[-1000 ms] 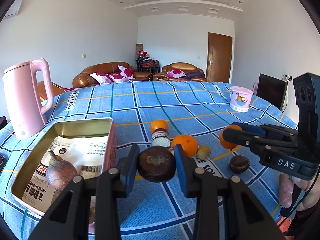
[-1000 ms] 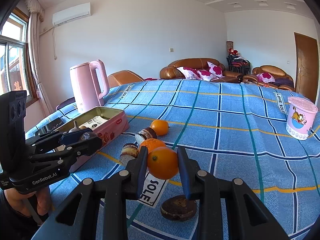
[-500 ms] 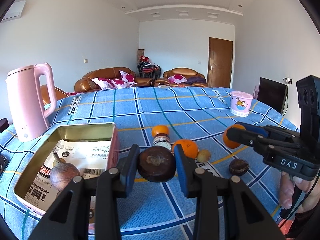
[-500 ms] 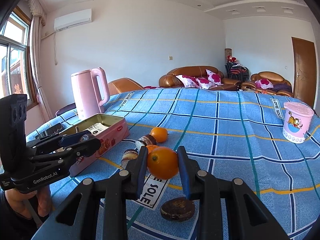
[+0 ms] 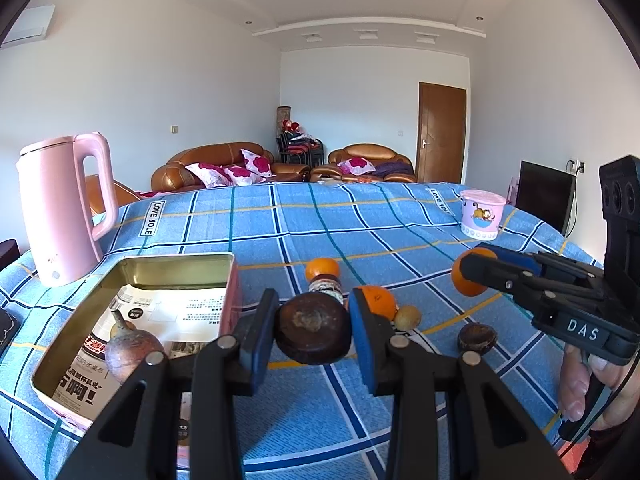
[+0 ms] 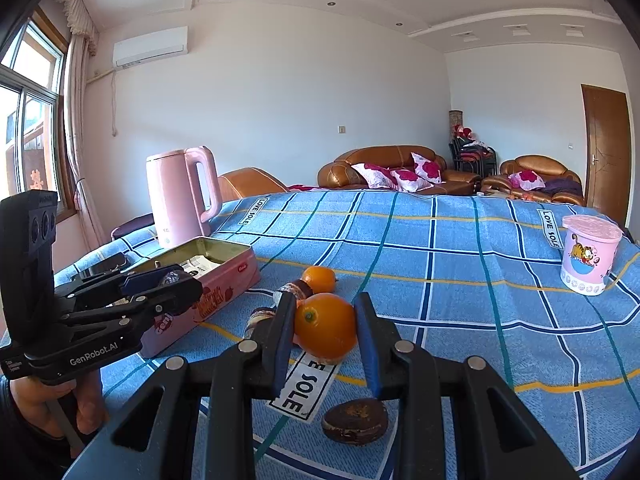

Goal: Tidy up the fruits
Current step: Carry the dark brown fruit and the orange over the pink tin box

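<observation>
Closest to the left wrist camera, the left gripper (image 5: 313, 334) has its fingers (image 5: 258, 338) pressed against both sides of a dark brown fruit (image 5: 313, 334), held clear above the blue checked cloth. Likewise the right gripper (image 6: 325, 329) pinches an orange (image 6: 325, 329) between its blue-padded fingers (image 6: 366, 344), lifted off the surface. Just below that orange a second dark brown fruit (image 6: 355, 421) lies on the cloth, beside a white "SOLE" label. To the left sits the pink tin box (image 5: 234, 300), open, lined with printed paper and holding a reddish-brown fruit (image 5: 132, 354) near its front corner. Beyond the fingers, on the cloth, lie a small brownish jar (image 5: 325, 286) on its side, a loose orange (image 5: 322, 269) behind it, another orange (image 5: 378, 300) and a small yellowish fruit (image 5: 407, 317) touching it. Farther left a pink kettle (image 5: 64, 208) stands upright past the tin. Far to the right a pink lidded cup (image 5: 480, 214) with a cartoon print stands alone. The worktop (image 5: 360, 220) is covered edge to edge by the blue cloth with yellow and green lines. Behind it are brown leather sofas (image 5: 224, 162) with flowered cushions, a wooden door (image 5: 442, 132), white walls and a window (image 6: 28, 128) with an air conditioner (image 6: 150, 46) nearby.
</observation>
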Demonstrator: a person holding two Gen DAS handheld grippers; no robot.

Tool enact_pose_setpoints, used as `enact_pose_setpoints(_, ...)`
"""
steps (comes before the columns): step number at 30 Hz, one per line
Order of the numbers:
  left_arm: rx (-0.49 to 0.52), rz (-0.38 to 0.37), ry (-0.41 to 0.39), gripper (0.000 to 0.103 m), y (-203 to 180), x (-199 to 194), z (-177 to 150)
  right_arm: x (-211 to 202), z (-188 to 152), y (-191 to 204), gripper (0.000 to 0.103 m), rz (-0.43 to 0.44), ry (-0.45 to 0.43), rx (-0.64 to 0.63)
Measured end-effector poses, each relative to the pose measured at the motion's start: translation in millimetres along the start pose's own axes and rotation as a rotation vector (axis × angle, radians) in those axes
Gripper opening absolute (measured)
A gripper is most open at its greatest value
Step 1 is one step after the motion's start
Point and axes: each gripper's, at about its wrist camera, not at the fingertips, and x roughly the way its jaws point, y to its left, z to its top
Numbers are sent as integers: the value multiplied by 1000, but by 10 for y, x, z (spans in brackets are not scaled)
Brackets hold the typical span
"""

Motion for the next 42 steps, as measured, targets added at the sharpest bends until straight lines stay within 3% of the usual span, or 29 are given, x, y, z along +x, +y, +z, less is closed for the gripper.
enact_pose_setpoints(15, -8, 11, -39, 37, 34, -106, 23, -54, 0, 85, 32, -29, -31, -38)
enact_pose_setpoints(26, -46, 52, -53, 37, 275, -227, 79, 80, 110, 361, 32, 42, -9, -70)
enact_pose_setpoints(42, -112, 176, -51, 37, 804, -406, 82, 363, 392, 901, 32, 152, -2, -140)
